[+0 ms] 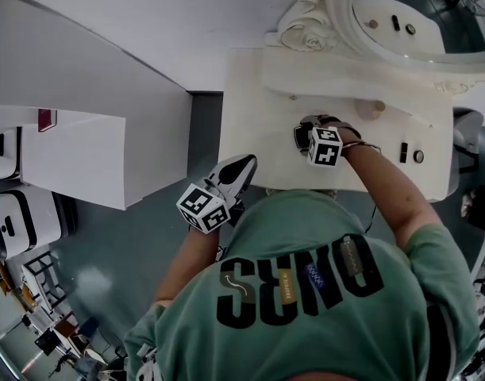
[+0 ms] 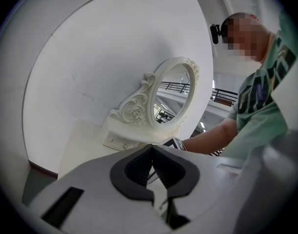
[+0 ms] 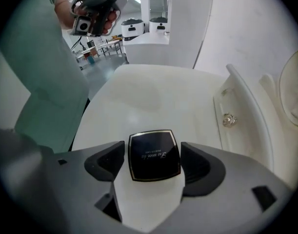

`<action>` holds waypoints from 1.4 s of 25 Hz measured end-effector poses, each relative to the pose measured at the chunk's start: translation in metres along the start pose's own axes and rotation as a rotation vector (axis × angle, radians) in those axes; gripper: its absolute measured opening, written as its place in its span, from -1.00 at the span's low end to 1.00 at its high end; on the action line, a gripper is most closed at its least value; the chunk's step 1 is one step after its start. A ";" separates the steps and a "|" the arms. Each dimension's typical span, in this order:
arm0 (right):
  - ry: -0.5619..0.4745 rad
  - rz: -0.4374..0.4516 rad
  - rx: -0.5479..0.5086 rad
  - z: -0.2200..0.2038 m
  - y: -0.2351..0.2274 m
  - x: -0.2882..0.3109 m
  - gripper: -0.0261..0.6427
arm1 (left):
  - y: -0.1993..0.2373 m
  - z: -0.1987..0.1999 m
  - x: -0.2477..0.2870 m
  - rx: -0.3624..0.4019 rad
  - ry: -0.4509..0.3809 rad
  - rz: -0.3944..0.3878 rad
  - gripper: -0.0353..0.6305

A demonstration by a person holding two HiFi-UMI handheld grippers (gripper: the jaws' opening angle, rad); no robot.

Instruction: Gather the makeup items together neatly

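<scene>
Leftmost, the left gripper (image 2: 152, 152) hangs beside the white desk (image 3: 153, 96), fingers together and empty. Rightward, the right gripper (image 3: 152, 152) straddles a glossy black square compact (image 3: 154, 156) lying mid-desk, fingers apart, not pressing. The likely next move is to clamp its sides and carry it toward the small black items (image 1: 403, 152) far right. It lies flat, lid up, with no long axis.

From where I stand, the person wears a mint-green short-sleeved T-shirt (image 1: 329, 292) with big black block letters (image 1: 306, 280) across the back, and small coloured patches are set inside them. A small black camera (image 2: 216, 32) sits up at the head. The left gripper (image 1: 244, 165) and right gripper (image 1: 302, 136) have pale grey shells and dark, ribbed pads (image 2: 138, 168). Each carries a white cube (image 1: 202, 206) printed with black square markers.
</scene>
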State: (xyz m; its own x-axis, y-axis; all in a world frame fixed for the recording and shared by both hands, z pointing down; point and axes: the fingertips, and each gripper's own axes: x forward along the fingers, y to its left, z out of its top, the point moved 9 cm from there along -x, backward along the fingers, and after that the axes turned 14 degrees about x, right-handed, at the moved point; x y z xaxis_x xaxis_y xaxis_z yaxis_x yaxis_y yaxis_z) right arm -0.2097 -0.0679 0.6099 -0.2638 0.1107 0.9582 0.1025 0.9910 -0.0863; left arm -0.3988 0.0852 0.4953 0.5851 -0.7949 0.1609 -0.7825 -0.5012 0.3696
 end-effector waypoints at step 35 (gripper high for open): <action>-0.103 -0.123 0.254 -0.418 -0.013 -0.185 0.00 | -0.260 -0.014 0.331 0.080 0.098 -0.297 -0.88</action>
State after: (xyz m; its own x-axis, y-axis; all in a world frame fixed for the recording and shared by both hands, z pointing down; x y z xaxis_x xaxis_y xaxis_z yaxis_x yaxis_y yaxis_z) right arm 0.2383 -0.1332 0.5478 -0.3562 -0.0170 0.9342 -0.1763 0.9831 -0.0493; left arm 0.0015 -0.0429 0.4655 0.8051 -0.5750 0.1453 -0.5863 -0.7349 0.3408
